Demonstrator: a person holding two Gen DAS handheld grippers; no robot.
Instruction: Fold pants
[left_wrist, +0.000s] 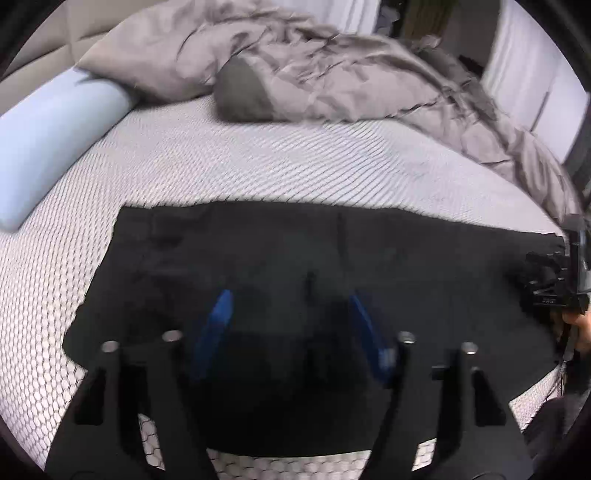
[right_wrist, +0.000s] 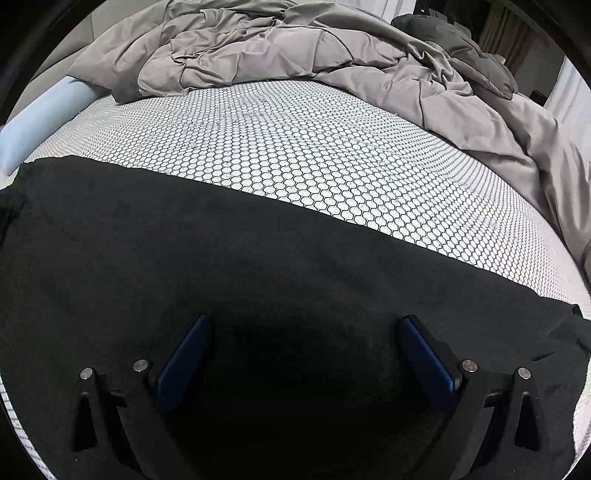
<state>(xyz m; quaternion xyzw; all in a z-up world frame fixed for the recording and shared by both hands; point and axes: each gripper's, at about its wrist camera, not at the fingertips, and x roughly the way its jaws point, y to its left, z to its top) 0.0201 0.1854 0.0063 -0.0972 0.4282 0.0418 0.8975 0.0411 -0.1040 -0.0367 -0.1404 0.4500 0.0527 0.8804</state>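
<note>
Black pants (left_wrist: 280, 258) spread flat on the honeycomb-patterned mattress (right_wrist: 295, 147), directly under and ahead of both tools; judged soft, limp, light and non-slippery, best pinched at a hem or waistband edge, not mid-panel. Left gripper (left_wrist: 291, 321) half-parted above the cloth, no fabric visibly pinched between the blue pads (left_wrist: 218, 317); right gripper (right_wrist: 303, 354) spread wide over the cloth, released, nothing clamped. Left view alone shows the pants' far-left corner, the seam and the other tool at right edge; right view alone gives a sharp, unblurred look at the long far edge and the rumpled grey duvet (right_wrist: 332, 48) beyond.
</note>
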